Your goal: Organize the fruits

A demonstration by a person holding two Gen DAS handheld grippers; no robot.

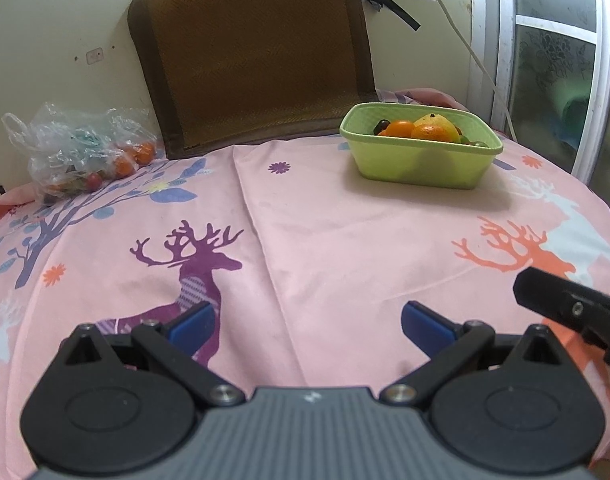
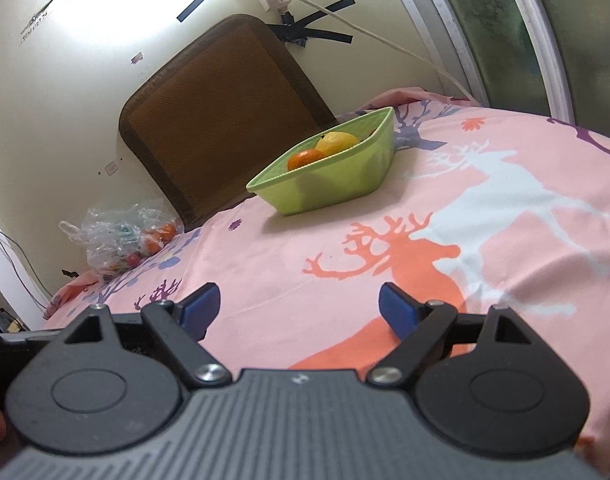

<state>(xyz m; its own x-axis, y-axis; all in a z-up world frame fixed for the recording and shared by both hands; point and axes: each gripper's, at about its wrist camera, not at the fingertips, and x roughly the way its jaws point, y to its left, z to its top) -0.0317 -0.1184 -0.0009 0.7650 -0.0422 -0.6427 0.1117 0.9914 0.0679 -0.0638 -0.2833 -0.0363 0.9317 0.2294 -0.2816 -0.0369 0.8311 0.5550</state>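
Observation:
A light green basket (image 1: 421, 164) stands on the pink deer-print cloth at the back right and holds oranges (image 1: 433, 133), a yellow fruit (image 1: 435, 120) and dark fruit. It also shows in the right wrist view (image 2: 333, 184). A clear plastic bag (image 1: 81, 148) with small oranges and a red fruit lies at the back left, also in the right wrist view (image 2: 121, 236). My left gripper (image 1: 307, 322) is open and empty, low over the cloth, well short of both. My right gripper (image 2: 299, 306) is open and empty, also near the front.
A brown woven cushion (image 1: 257, 52) leans on the wall behind the table. A white cable (image 2: 385, 40) runs down the wall to the right. A window frame (image 1: 553, 60) stands at the right. Part of the right gripper's body (image 1: 573, 308) shows at the left wrist view's right edge.

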